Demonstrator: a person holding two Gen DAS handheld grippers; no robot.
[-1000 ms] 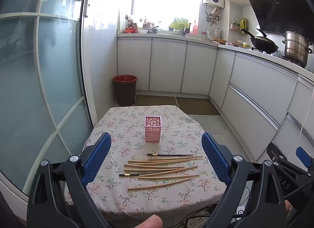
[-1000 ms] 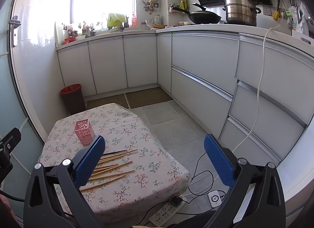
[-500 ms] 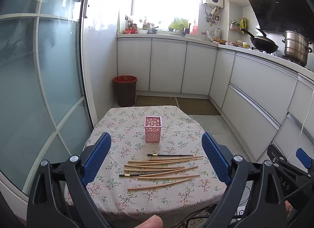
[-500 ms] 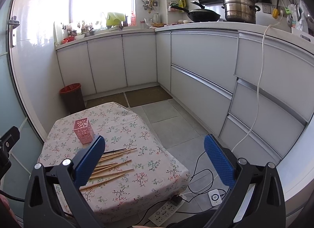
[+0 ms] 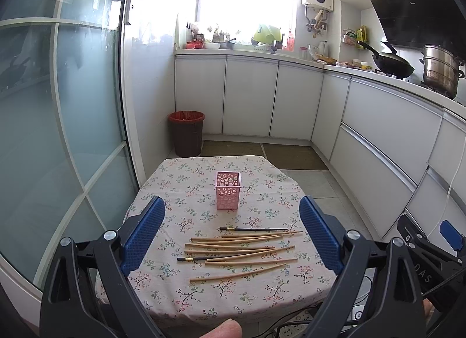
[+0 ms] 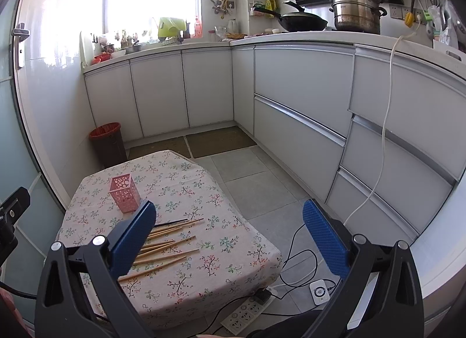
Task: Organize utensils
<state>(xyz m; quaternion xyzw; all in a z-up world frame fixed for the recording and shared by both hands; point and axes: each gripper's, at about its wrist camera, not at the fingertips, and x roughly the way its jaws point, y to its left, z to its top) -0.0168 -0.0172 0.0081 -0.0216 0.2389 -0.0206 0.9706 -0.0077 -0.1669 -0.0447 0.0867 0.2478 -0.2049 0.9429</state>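
Several wooden chopsticks (image 5: 241, 247) and two dark ones lie side by side on the floral tablecloth (image 5: 180, 189), near the front. A pink perforated holder (image 5: 228, 190) stands upright behind them, empty as far as I can see. My left gripper (image 5: 232, 236) is open and empty, held high above the table's near edge. My right gripper (image 6: 230, 236) is open and empty, off the table's right side over the floor. The right wrist view also shows the chopsticks (image 6: 169, 244) and the holder (image 6: 124, 193).
A red-lined bin (image 5: 186, 133) stands beyond the table by a glass door (image 5: 58, 105). White cabinets (image 6: 297, 122) run along the right. A power strip (image 6: 247, 313) and cables (image 6: 297, 265) lie on the floor by the table.
The right wrist view has shifted slightly, with the table a little lower in frame. The left gripper has not visibly moved. Nothing on the table has changed.
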